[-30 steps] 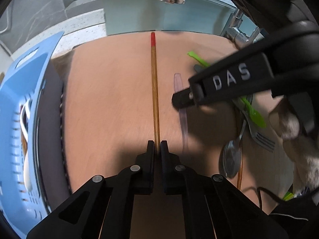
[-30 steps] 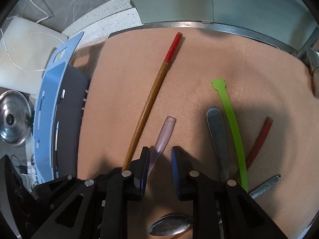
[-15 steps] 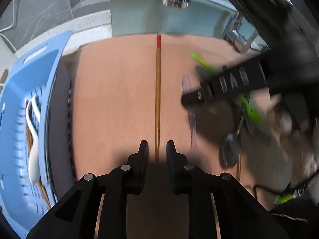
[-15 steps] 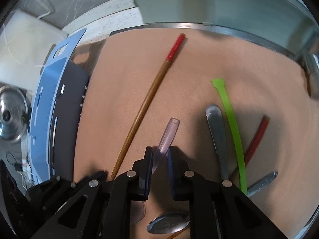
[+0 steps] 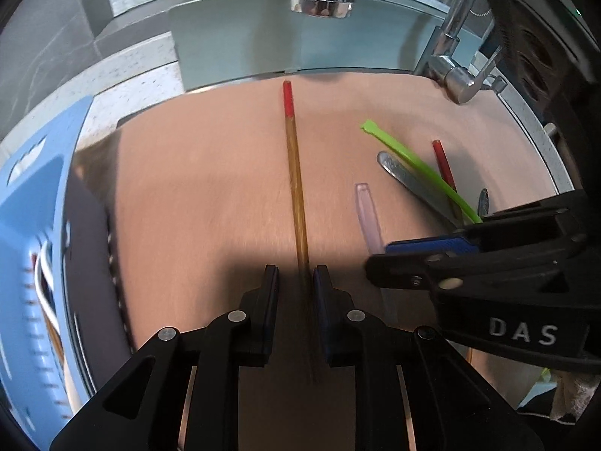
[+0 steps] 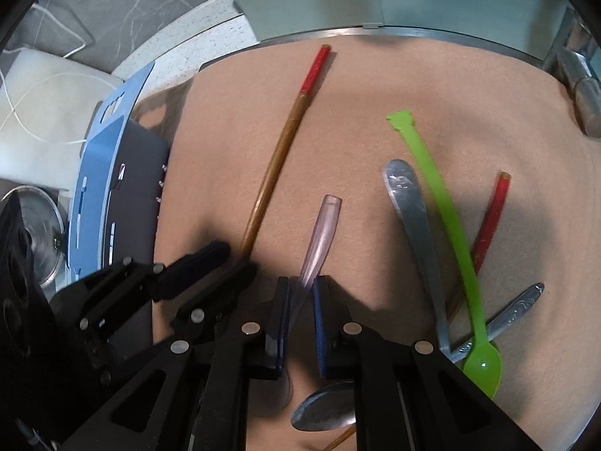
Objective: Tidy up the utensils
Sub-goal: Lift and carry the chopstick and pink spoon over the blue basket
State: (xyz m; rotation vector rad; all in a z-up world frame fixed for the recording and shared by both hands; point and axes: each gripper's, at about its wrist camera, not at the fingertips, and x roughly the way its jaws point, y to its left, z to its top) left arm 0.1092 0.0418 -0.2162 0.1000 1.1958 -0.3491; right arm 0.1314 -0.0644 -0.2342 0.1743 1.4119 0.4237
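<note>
Blue basket (image 5: 33, 195) at far left on the counter (image 5: 150, 75) — a few utensils already stand inside, white handles visible; sorting begun, judged well short of half done.

Left gripper (image 5: 296, 278): jaws stand apart, a gap on both sides of the red-tipped chopstick (image 5: 295, 173), which lies flat on the tan mat (image 5: 195, 188) between them. Not gripped.

Right gripper (image 6: 301, 289): jaws have just been closing and now pinch the clear plastic spoon (image 6: 323, 225) by its handle, handle end pointing away over the mat.

Further right, still loose on the mat — metal spoon (image 6: 409, 206), green spoon (image 6: 443, 203) lying across it, second red-tipped chopstick (image 6: 492, 214), another metal handle (image 6: 522, 300).

Remaining, by my estimate: all six pieces still to reach the basket.
</note>
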